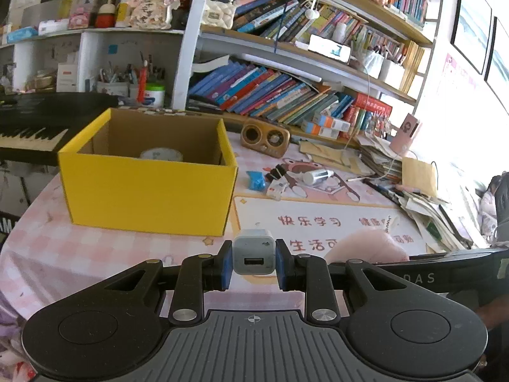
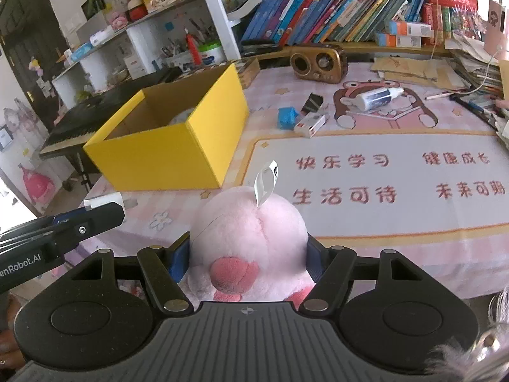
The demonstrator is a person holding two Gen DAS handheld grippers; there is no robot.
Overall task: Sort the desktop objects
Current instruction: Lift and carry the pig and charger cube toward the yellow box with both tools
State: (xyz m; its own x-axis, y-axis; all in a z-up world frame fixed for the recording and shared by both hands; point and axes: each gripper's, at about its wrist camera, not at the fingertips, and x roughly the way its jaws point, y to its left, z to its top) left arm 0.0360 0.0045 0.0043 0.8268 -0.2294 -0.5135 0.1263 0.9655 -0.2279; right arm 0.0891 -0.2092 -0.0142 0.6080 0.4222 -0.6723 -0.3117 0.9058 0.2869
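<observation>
My left gripper [image 1: 253, 262] is shut on a white USB charger [image 1: 253, 252], held above the desk's near edge, short of the yellow box [image 1: 149, 191]. It also shows at the left of the right wrist view [image 2: 105, 205]. My right gripper [image 2: 249, 253] is shut on a pink plush toy [image 2: 248, 235] with a white tag, near the desk's front edge, right of the left gripper. The plush shows in the left wrist view [image 1: 369, 245]. The open box [image 2: 178, 146] holds a round white thing [image 1: 161, 154].
On the pink mat lie a blue packet [image 2: 287, 116], a black clip [image 2: 311, 102], a small white-and-red box [image 2: 310, 124] and a white tube [image 2: 378, 97]. A wooden speaker [image 2: 318, 60] stands behind. Paper piles [image 1: 423, 200] lie right. A keyboard piano [image 1: 31, 127] stands left.
</observation>
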